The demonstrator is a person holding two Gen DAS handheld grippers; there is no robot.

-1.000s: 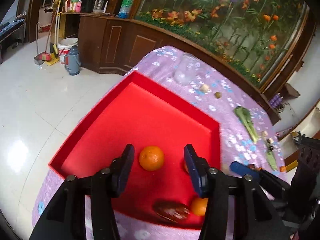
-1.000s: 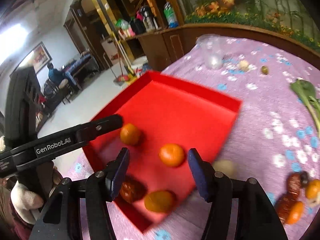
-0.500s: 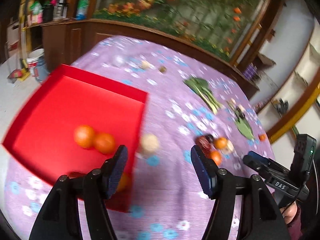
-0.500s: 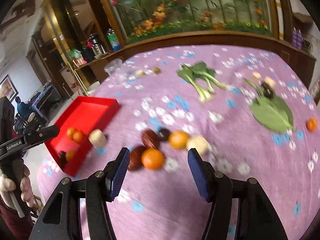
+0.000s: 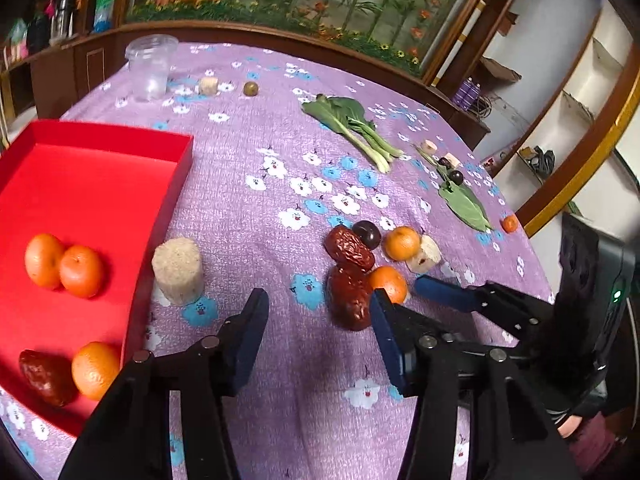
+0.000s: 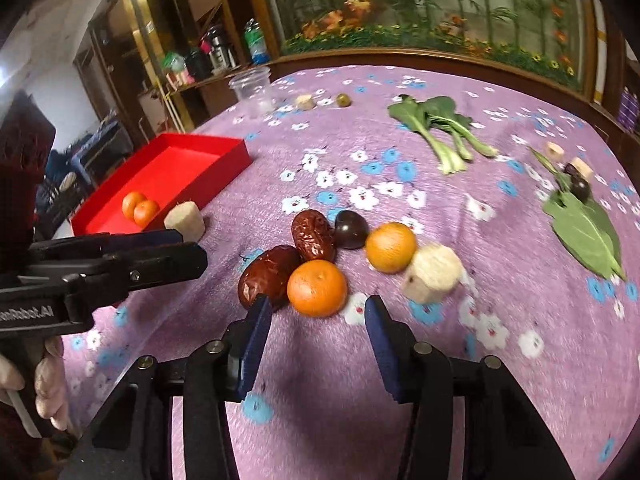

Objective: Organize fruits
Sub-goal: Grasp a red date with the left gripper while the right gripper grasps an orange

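Observation:
A red tray [image 5: 100, 184] at the table's left holds three oranges [image 5: 80, 270] and a red date [image 5: 44, 376]; it also shows in the right wrist view [image 6: 188, 160]. A cluster on the purple cloth has two oranges [image 6: 317, 288], two red dates [image 6: 312, 234] and a dark plum [image 6: 351, 229]. My right gripper [image 6: 316, 316] is open, just short of the nearest orange. My left gripper [image 5: 316, 320] is open and empty, left of the cluster [image 5: 352, 296].
A beige cylinder [image 5: 178, 270] stands beside the tray's right wall, another [image 6: 432, 272] next to the cluster. Green vegetables [image 6: 440, 124], a leaf [image 6: 584, 232], a clear plastic cup [image 5: 152, 66], a small olive [image 5: 251, 88] and small pieces lie farther back.
Both grippers have swung right, away from the red tray, toward the fruit cluster. The right gripper has closed in on the nearest orange. Both stay open.

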